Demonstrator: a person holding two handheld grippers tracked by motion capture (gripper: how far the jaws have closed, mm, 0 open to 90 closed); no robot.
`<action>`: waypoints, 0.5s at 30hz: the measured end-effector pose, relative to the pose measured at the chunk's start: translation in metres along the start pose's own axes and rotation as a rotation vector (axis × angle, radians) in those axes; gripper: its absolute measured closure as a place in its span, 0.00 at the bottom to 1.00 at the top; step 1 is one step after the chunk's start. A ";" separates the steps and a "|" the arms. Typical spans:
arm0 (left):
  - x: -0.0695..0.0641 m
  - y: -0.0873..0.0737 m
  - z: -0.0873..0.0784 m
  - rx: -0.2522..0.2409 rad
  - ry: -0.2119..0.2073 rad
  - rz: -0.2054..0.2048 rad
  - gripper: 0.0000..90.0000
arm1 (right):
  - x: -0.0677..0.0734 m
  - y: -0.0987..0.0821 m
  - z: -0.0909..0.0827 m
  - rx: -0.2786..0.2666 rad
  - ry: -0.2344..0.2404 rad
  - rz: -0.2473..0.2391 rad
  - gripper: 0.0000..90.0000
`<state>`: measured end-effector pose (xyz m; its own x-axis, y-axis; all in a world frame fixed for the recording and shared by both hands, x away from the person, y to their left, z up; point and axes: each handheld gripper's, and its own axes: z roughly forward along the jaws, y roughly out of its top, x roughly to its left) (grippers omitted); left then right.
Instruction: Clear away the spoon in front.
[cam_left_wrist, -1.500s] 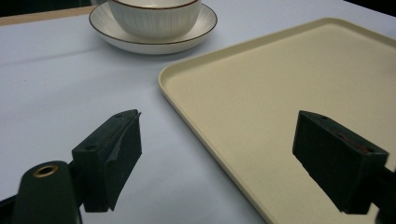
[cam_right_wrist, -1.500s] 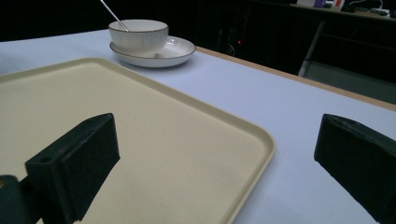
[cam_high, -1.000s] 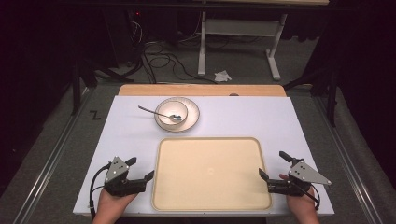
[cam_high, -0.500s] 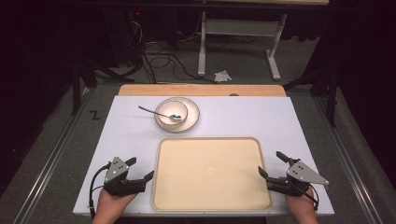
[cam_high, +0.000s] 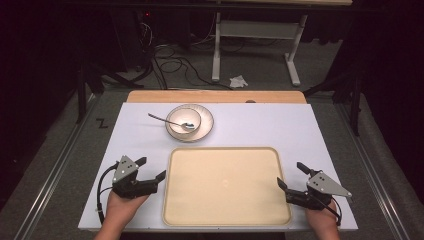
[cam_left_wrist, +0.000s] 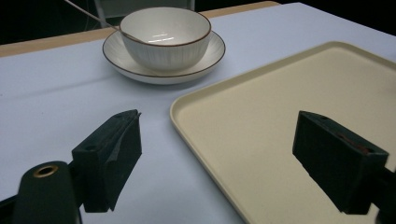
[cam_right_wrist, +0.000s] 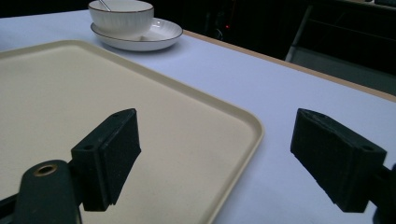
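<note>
Left tongs (cam_high: 151, 167) wide, nothing held, shifted slightly farther along the tray's (cam_high: 225, 200) left rim since a second ago. Right tongs (cam_high: 290, 174) wide at the right rim, unmoved. Tray flat on the bench (cam_high: 260, 125), near centre (two-sided lift judged imminent).

A white table top (cam_high: 260, 125) is being lit brightly from above, with a wooden strip (cam_high: 215, 96) running along its far edge. Grey floor (cam_high: 200, 65) is being shown beyond it, where black cables (cam_high: 170, 52) are lying tangled and a crumpled white scrap (cam_high: 238, 81) is resting. A pale metal table frame (cam_high: 260, 35) is standing farther back. The rest of the room is being left in darkness. Metal rails (cam_high: 50, 185) are flanking the table.
</note>
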<state>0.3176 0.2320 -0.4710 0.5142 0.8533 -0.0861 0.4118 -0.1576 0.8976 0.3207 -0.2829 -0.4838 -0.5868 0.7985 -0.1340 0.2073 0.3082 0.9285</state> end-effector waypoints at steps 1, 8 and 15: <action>0.000 0.002 0.002 -0.002 0.001 0.000 0.18 | 0.000 0.000 0.000 -0.006 0.006 0.000 0.18; -0.001 0.021 0.020 0.007 0.009 0.016 0.18 | 0.002 0.002 -0.002 -0.028 -0.012 -0.016 0.18; 0.007 0.040 0.032 0.008 0.031 0.000 0.18 | 0.002 0.004 -0.003 -0.043 -0.021 -0.026 0.17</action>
<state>0.3619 0.2161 -0.4499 0.4907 0.8683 -0.0728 0.4182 -0.1614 0.8939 0.3175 -0.2818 -0.4796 -0.5746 0.8016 -0.1652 0.1584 0.3069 0.9385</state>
